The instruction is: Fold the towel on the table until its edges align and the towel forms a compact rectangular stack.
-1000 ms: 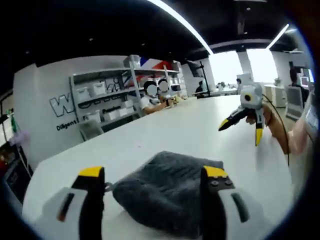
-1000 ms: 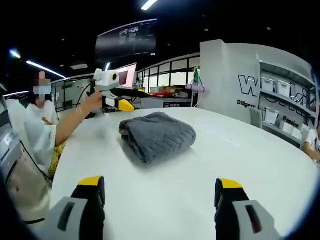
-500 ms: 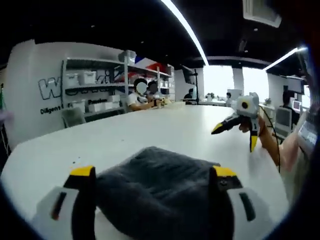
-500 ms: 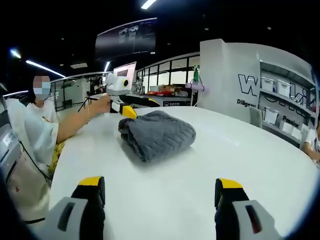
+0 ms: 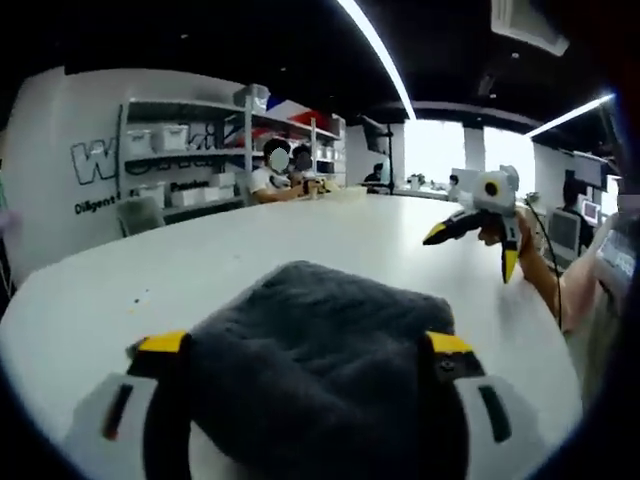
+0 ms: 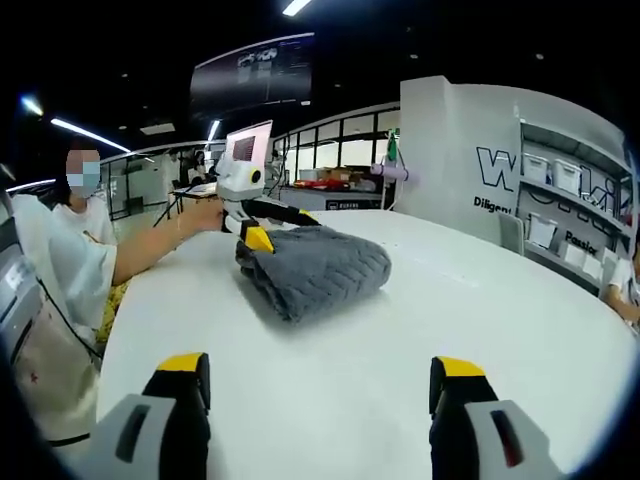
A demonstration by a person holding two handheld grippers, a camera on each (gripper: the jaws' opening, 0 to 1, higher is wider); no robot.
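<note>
Left claw [image 5: 300, 345], jaws standing wide apart, is straddling the grey towel [image 5: 320, 370] on the white table [image 5: 330, 240], one yellow-tipped jaw on either side of the bundle and neither visibly pressing on the cloth. From the right gripper view, that same left claw [image 6: 272, 225] is sitting at the far side of the towel [image 6: 312, 268], held by a person's hand [image 6: 208, 212] reaching in from the left, with one yellow tip at the towel's near-left corner. Right claw [image 6: 320, 380], jaws likewise apart and gripping nothing, is hovering over bare table [image 6: 480, 300] with the towel well ahead of it; in the left gripper view the right claw [image 5: 478, 235] is hanging above the table, well beyond the towel and off to the right. Judging by the layers showing along the side facing the right claw, the towel is already folded into a thick, rounded bundle rather than a flat stack, so the left claw is probably lining up to pinch or square an edge while the right claw is staying clear. Whether the far jaw is touching the cloth cannot be told, and the towel's underside and far edges are hidden. Shelves with bins [image 5: 170, 150] are standing behind the table.
</note>
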